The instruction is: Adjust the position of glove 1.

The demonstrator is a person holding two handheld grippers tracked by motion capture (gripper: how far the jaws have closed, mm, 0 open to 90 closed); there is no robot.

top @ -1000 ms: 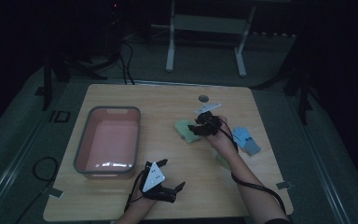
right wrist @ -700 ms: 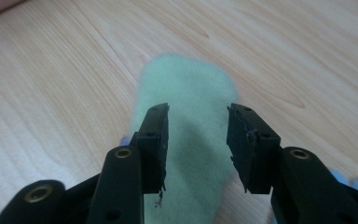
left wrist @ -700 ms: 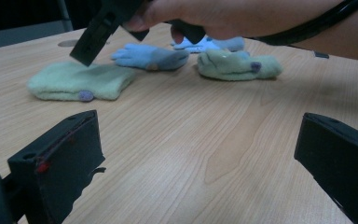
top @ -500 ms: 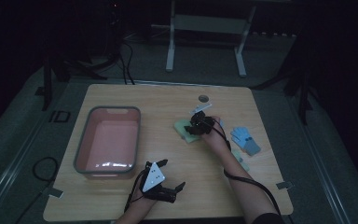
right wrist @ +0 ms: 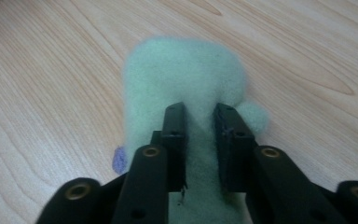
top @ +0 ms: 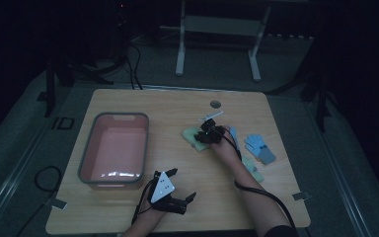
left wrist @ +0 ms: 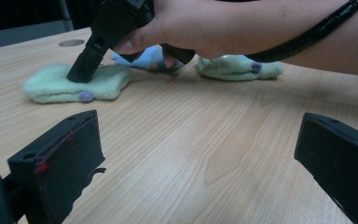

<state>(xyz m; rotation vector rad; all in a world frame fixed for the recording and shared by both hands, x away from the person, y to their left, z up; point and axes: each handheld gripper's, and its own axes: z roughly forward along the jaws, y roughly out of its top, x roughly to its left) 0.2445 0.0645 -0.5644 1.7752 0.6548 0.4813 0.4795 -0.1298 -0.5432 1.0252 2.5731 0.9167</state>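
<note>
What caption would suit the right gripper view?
Right gripper pinching a fold of a green mitten on the wooden table.

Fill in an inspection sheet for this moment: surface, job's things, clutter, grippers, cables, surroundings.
Surface: wooden table, with a round hole near its far edge.
Job's things: pale green fuzzy mitten lying flat; pink bin at the table's left, nothing seen inside.
Clutter: second green mitten, blue glove, another light blue piece partly hidden behind the hand.
Grippers: right hand-held gripper has just been closing, pinching a fold of the green mitten; left hand-held gripper open, holding nothing, above bare wood.
Cables: black cable trailing along the right forearm.
Surroundings: dark room, white stand behind the table.
</note>
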